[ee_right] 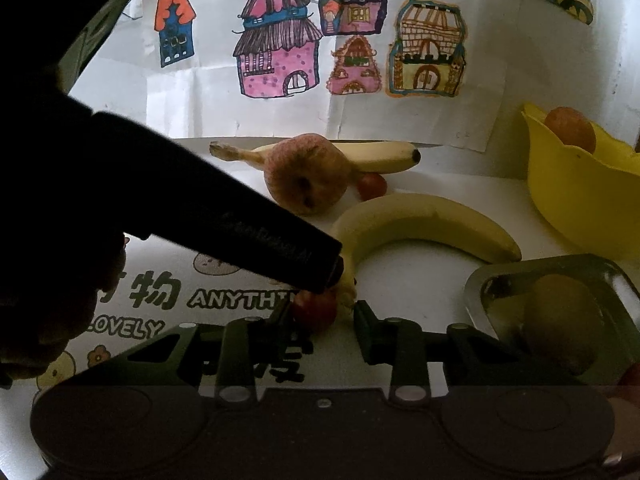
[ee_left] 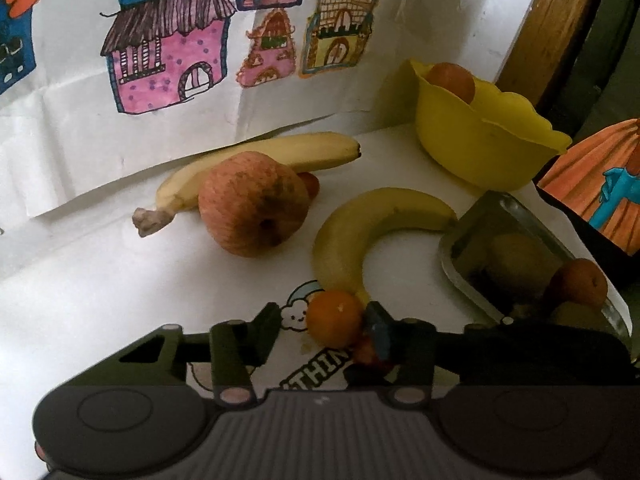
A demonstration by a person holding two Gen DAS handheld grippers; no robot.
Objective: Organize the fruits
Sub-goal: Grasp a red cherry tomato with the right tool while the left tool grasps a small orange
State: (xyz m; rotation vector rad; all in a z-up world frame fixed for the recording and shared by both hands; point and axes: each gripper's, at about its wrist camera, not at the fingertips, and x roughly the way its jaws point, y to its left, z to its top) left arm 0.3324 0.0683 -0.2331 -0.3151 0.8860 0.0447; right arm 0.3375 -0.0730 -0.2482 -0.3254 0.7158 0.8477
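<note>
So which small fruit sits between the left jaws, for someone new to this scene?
Start at the yellow bowl, then follow the curved banana to its near end. Beside that tip, between the open left jaws, sits the small orange fruit: round, far smaller than the apple.

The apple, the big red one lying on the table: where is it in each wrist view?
Left wrist: apple left of centre, in front of the straight banana, stem end facing the camera.
Right wrist: apple just above centre, in front of the same banana, right of the dark left gripper body.
Shared landmark: the yellow bowl, at right in both views.
</note>
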